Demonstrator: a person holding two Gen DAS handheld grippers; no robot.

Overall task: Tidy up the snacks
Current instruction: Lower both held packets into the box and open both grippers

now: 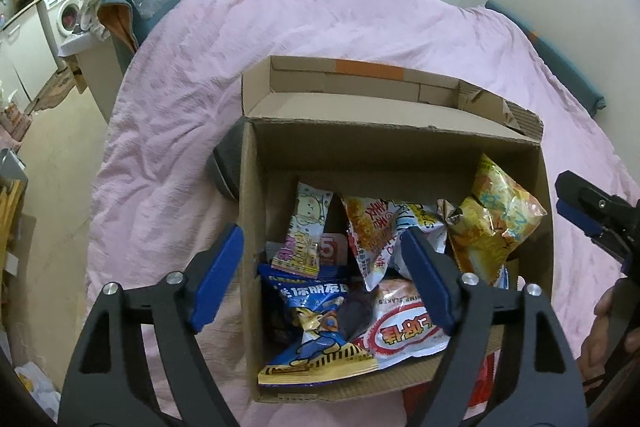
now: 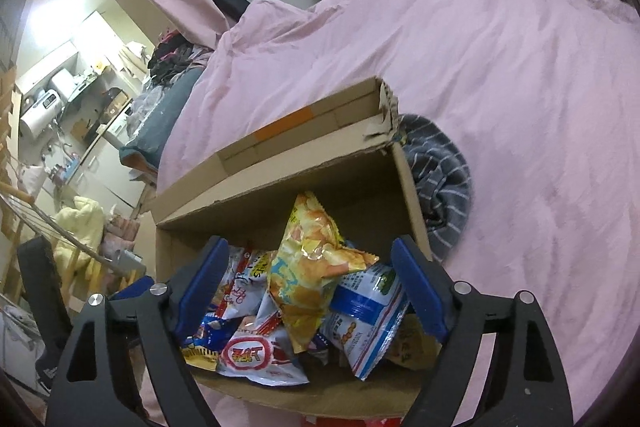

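- Snacks lay heaped inside an open cardboard box point(image 1: 256, 211) on a pink duvet point(image 1: 280, 39): a yellow crisp bag point(image 2: 308, 267) leaning on top, a blue cartoon packet point(image 1: 316, 339) and a red-and-white shrimp-flakes bag point(image 1: 404, 327) nearer the front.
- Left gripper point(image 1: 324, 279) hung over the box's near-left corner, blue pads wide apart, gripping nothing; one pad stood outside the box wall.
- Right gripper point(image 2: 312, 287) had its jaws spread to either side of the yellow bag, not pressing it.
- Judged step: a release into the box, both hands free; the next move would call for finding any snack left outside.
- Only the right wrist view showed a striped grey garment point(image 2: 444, 187) beside the box; only the left showed a washing machine point(image 1: 66, 11) and the person's hand point(image 1: 604, 331).
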